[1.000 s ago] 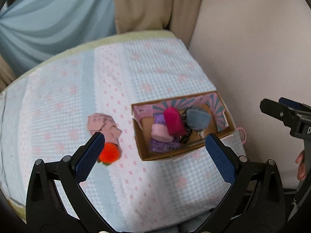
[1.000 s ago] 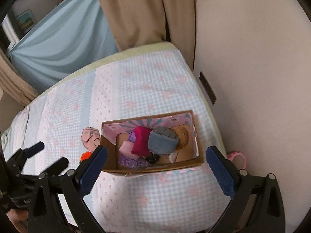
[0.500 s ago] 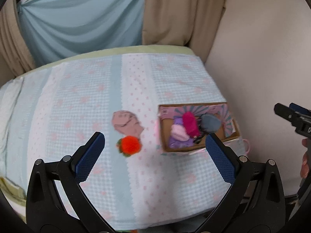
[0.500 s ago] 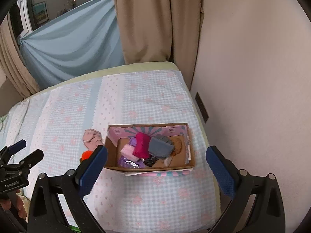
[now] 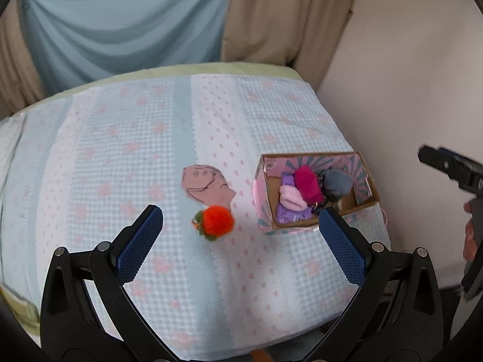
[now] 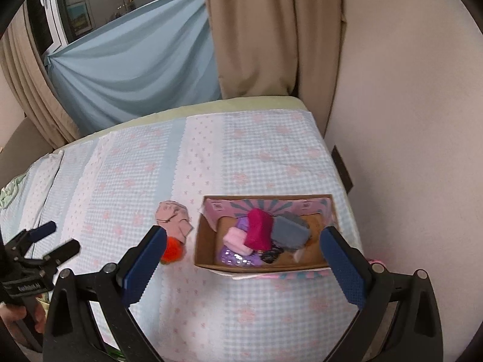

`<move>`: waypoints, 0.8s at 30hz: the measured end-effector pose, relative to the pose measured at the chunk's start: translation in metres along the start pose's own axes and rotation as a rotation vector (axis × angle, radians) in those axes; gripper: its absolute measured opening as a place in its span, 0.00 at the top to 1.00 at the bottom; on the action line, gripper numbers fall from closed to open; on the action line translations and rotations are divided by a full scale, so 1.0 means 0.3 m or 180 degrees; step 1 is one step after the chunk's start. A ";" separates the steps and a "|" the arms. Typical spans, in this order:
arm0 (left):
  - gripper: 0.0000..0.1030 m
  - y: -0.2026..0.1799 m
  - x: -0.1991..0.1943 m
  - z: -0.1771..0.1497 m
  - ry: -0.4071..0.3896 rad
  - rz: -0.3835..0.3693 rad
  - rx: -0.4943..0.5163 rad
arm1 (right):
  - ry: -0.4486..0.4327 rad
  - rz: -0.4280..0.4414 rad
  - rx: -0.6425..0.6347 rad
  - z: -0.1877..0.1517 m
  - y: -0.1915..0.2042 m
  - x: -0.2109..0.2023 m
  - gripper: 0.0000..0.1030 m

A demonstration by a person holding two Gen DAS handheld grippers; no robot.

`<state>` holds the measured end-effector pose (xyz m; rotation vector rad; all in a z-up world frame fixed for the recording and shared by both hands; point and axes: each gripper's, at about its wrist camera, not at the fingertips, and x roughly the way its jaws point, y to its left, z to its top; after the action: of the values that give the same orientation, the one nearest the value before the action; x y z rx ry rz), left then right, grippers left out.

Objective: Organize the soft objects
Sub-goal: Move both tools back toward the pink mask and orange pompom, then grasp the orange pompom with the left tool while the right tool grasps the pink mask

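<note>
An open cardboard box [image 5: 370,185] [image 6: 199,241] sits on the bed near the right edge, holding several soft items: magenta [image 5: 308,182] [image 6: 259,230], grey [image 5: 338,181] [image 6: 289,232], pale pink [image 5: 291,199] and purple. A fluffy orange pom-pom [image 5: 215,221] [image 6: 172,249] and a flat pink fabric piece [image 5: 205,185] [image 6: 173,215] lie on the bedspread left of the box. My left gripper [image 5: 240,236] is open and empty, above the bed's near side with the pom-pom between its fingers in view. My right gripper [image 6: 241,256] is open and empty, framing the box.
The bed has a blue-and-white checked spread [image 5: 120,150] with pink flowers. A cream wall [image 6: 407,120] runs along the bed's right side. Beige curtains [image 6: 256,30] and a blue drape [image 6: 135,54] hang behind. A pink ring-shaped thing [image 6: 375,261] lies beside the box.
Both grippers pulled back from the bed over the first half second, then the left moved slightly closer again. The objects have not moved. Both grippers stayed open.
</note>
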<state>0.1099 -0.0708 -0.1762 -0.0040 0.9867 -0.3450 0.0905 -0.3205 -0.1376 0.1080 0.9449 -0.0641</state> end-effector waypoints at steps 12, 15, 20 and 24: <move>0.00 0.221 0.302 0.005 0.0517 -0.0259 0.0485 | 0.0558 0.0267 -0.0403 0.114 0.335 0.396 0.02; 0.00 0.253 0.415 -0.014 0.0600 -0.0302 0.0553 | 0.0795 0.0417 -0.0582 0.146 0.411 0.558 0.02; 0.00 0.296 0.594 -0.053 0.0697 -0.0425 0.0588 | 0.1242 0.0512 -0.0994 0.162 0.536 0.843 0.02; 0.00 0.311 0.718 -0.092 0.0734 -0.0505 0.0619 | 0.1530 0.0645 -0.1088 0.147 0.592 1.027 0.02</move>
<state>0.2220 -0.0404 -0.3821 0.1371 1.1805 -0.5963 0.3242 -0.1518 -0.3507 -0.1034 1.4050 0.3232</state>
